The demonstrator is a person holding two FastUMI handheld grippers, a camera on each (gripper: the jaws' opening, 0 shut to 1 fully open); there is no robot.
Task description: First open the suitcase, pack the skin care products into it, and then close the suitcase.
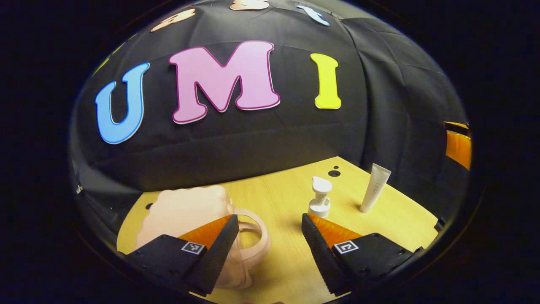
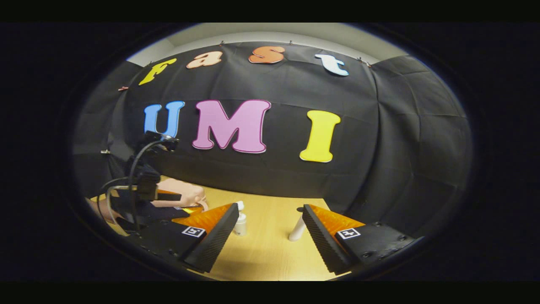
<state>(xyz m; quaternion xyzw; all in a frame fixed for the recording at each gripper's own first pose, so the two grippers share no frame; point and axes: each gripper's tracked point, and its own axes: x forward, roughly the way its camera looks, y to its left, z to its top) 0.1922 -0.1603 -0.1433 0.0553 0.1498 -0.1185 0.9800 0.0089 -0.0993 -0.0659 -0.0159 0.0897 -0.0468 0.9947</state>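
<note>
On the wooden surface point(image 1: 278, 198), a small pink suitcase point(image 1: 185, 211) lies closed beside the left tongs point(image 1: 268, 236), spread wide and empty. Right tongs point(image 2: 270, 230) likewise gape, framing a pump bottle point(image 2: 240, 219) and white tube point(image 2: 297, 229) standing apart.

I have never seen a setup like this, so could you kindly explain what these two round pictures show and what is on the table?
A person holds a two-finger gripper in each hand; a fisheye camera rides on each one. In the left gripper view, the left gripper is open above a wooden table, holding nothing. A small pink suitcase with a handle sits behind its left finger; a white pump bottle and a white tube stand further right. In the right gripper view, the right gripper is also open and empty.
</note>
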